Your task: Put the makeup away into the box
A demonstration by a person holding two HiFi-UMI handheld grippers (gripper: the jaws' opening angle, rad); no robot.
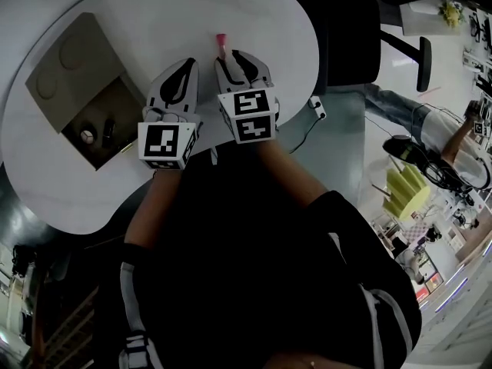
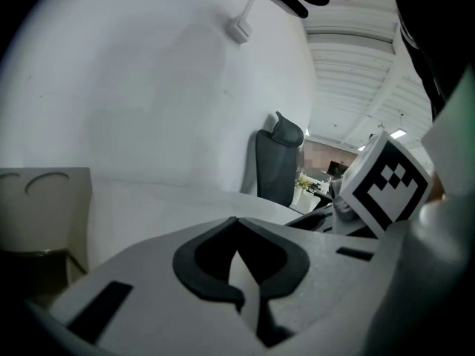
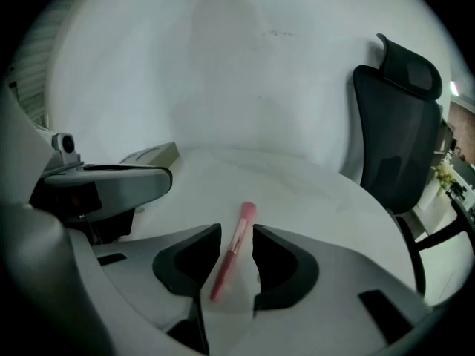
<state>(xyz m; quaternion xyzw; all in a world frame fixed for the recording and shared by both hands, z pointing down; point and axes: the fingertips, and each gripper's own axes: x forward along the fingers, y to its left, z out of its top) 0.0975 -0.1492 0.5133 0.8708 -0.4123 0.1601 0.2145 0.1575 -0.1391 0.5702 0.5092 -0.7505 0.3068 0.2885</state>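
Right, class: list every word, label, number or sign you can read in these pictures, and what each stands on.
No text can be read anywhere.
Left marker cube: black-and-white squares only, no letters.
Right marker cube: the same.
Box lid: two pressed circles, no print.
Background clutter: too small and blurred to read.

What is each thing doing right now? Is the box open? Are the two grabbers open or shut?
Box: open, lid flipped back, small items inside.
Right gripper: open, jaws apart.
Pink brush: lying flat on the white table, between the right gripper's jaws, not pinched.
Left gripper: shut, holding nothing.
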